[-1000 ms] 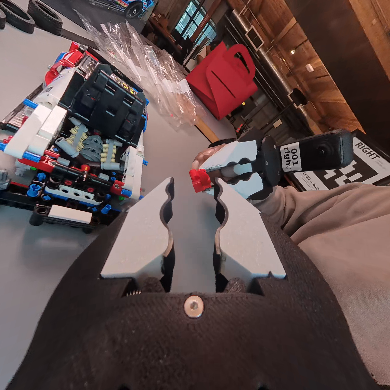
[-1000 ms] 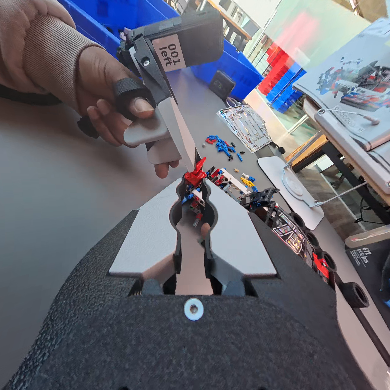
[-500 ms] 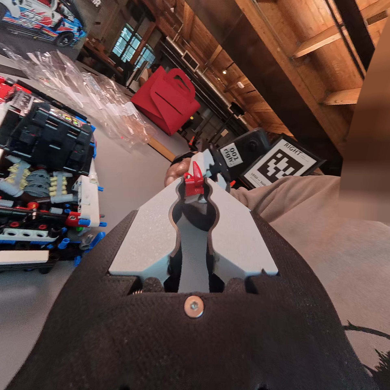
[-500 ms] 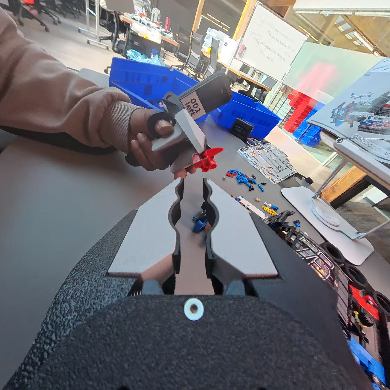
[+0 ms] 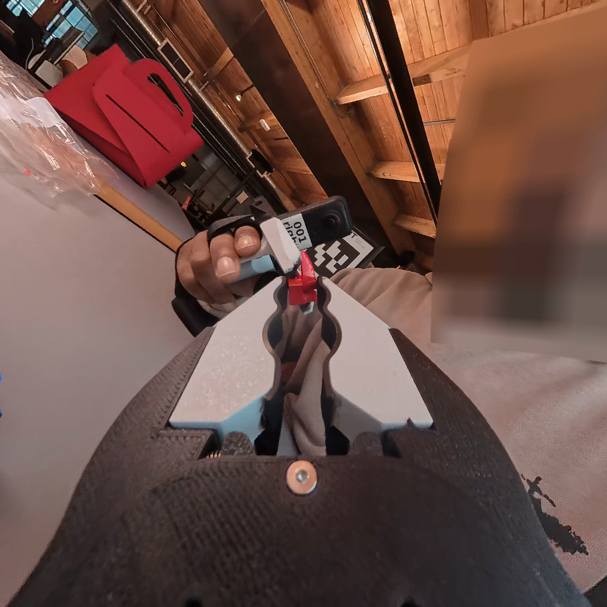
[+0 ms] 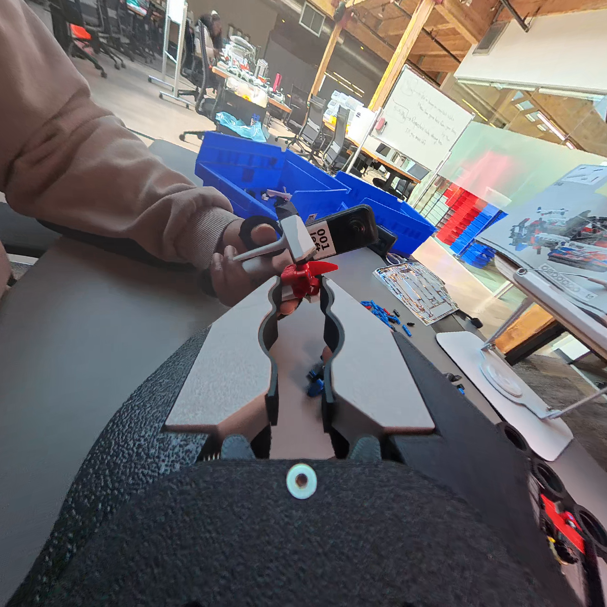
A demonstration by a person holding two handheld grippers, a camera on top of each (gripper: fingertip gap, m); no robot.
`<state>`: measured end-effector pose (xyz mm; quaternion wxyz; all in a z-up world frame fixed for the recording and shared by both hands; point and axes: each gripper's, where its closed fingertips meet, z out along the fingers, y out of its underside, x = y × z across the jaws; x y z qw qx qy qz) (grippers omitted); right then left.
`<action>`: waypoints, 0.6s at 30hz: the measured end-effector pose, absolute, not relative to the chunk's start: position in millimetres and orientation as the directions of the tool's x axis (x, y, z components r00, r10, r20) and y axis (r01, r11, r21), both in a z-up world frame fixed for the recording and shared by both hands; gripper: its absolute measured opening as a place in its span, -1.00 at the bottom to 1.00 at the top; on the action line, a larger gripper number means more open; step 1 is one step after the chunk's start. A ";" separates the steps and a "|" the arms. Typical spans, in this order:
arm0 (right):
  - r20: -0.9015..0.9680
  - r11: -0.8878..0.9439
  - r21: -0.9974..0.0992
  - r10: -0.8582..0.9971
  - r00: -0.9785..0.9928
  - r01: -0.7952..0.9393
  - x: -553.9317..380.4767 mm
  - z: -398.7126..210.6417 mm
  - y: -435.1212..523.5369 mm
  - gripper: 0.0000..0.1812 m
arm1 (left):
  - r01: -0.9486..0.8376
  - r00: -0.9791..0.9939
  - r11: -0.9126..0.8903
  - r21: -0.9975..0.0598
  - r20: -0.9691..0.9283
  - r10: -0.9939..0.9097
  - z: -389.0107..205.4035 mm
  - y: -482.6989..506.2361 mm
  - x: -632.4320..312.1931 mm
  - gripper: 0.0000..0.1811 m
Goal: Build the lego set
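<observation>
A small red lego piece (image 5: 299,290) with a pointed fin is held in the air between both grippers. My left gripper (image 5: 301,284) is shut on its body. My right gripper (image 6: 299,282) meets it from the opposite side, and its tips stand against both sides of the red piece (image 6: 297,279), a little wider apart than before. The right gripper also shows in the left wrist view (image 5: 290,269), at the fin. The left gripper shows in the right wrist view (image 6: 307,259), just above the piece. The partly built car (image 6: 561,525) lies at the lower right edge.
On the grey table (image 6: 98,328) are loose blue pins (image 6: 384,312), a sticker sheet (image 6: 417,292), blue bins (image 6: 279,170) and an instruction booklet (image 6: 558,236) on a white stand (image 6: 492,377). A red bag (image 5: 131,115) and clear plastic bags (image 5: 39,147) lie on the far side. The tips of both grippers are at nearly the same place. Both grippers' tips are roughly 30 cm from the partly built car (image 6: 561,525).
The red piece went from the right gripper to the left gripper, and the right let go. Now the right gripper has come back and its tips are around the piece again.
</observation>
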<state>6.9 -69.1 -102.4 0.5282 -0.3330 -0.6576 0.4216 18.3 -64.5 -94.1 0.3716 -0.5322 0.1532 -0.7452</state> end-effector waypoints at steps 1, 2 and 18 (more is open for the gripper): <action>0.424 0.433 -0.901 0.883 -0.202 0.004 6.1 -102.8 -66.3 -0.78 | 0.401 -0.143 -0.674 -0.620 0.685 -0.715 -95.1 -61.8 16.9 -0.83; 0.431 0.439 -0.898 0.887 -0.166 0.017 4.9 -102.0 -60.5 -0.78 | 0.417 -0.111 -0.666 -0.618 0.693 -0.713 -96.8 -56.8 14.3 -0.85; 0.706 0.686 -0.691 0.708 0.007 0.227 -3.1 -122.1 -30.7 -0.77 | 0.226 0.470 -0.330 -0.916 0.400 -0.787 -124.5 -29.7 8.7 -0.82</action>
